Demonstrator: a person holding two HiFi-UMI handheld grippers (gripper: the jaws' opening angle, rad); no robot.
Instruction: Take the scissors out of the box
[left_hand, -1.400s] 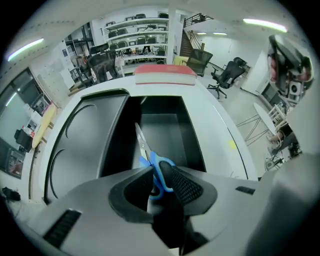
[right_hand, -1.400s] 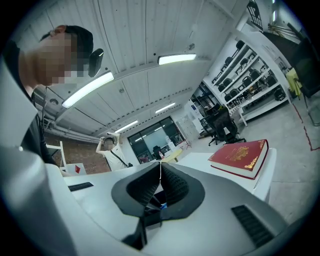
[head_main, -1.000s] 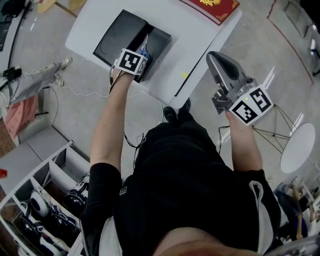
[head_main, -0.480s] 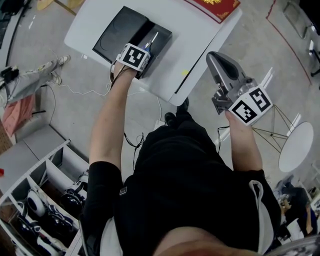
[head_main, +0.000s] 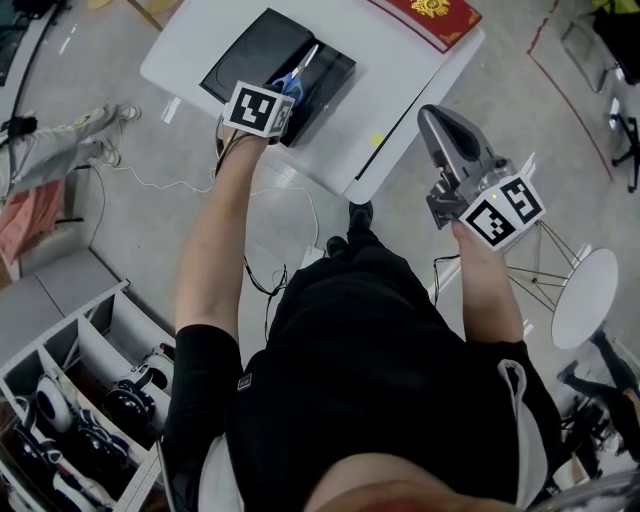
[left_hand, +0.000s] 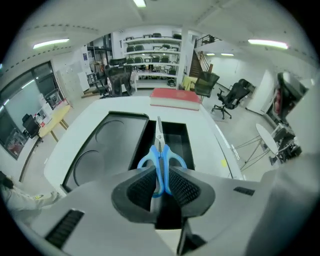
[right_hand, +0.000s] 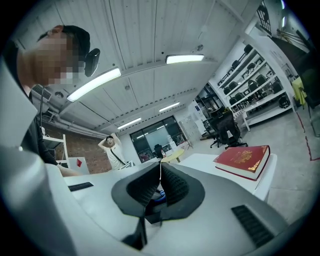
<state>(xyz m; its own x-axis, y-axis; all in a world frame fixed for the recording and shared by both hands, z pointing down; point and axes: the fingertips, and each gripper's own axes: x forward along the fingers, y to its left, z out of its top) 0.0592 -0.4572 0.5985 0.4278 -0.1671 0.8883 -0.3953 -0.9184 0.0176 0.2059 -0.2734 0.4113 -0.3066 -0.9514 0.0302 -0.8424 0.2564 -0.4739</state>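
Blue-handled scissors are pinched by the handles in the closing jaws of the left gripper. A black box is seen beyond, on the white desk.

Your white table sits on a plain grey floor. Right of the table there's a small round table, left of it some open white shelving, and past its far edge office chairs and stocked racks. Strip lights run overhead.
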